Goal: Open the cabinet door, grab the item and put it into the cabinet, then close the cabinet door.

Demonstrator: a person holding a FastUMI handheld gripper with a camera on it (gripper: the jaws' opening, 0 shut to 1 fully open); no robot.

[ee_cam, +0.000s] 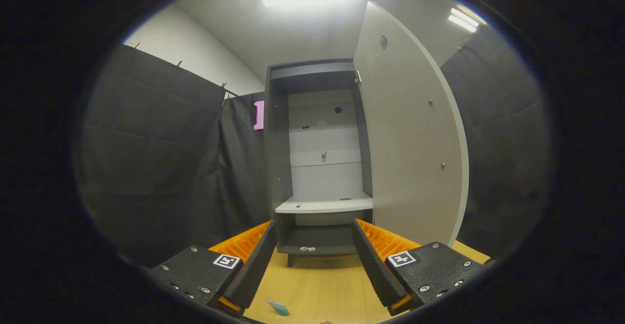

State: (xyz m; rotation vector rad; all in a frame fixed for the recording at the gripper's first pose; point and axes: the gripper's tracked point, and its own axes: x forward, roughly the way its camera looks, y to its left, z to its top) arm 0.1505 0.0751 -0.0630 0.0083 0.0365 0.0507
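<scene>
Facing cabinet (320,168), door (407,143) swung open; gripper (315,251) spread wide, holding nothing; teal item (278,307) on bench (322,285)

the cabinet (317,158) stands upright on the wooden table (322,285), straight ahead beyond the fingers of the hand-held gripper (315,260), whose fingers are spread apart with nothing between them. it is tall and narrow, grey outside with a paler back panel. its door (410,148) is swung wide open to the right, inner face showing. a pale shelf (324,204) crosses the lower part, with a dark compartment beneath it. the item (277,307), a small flat teal thing, lies on the table just beside the left finger, near its base.
</scene>
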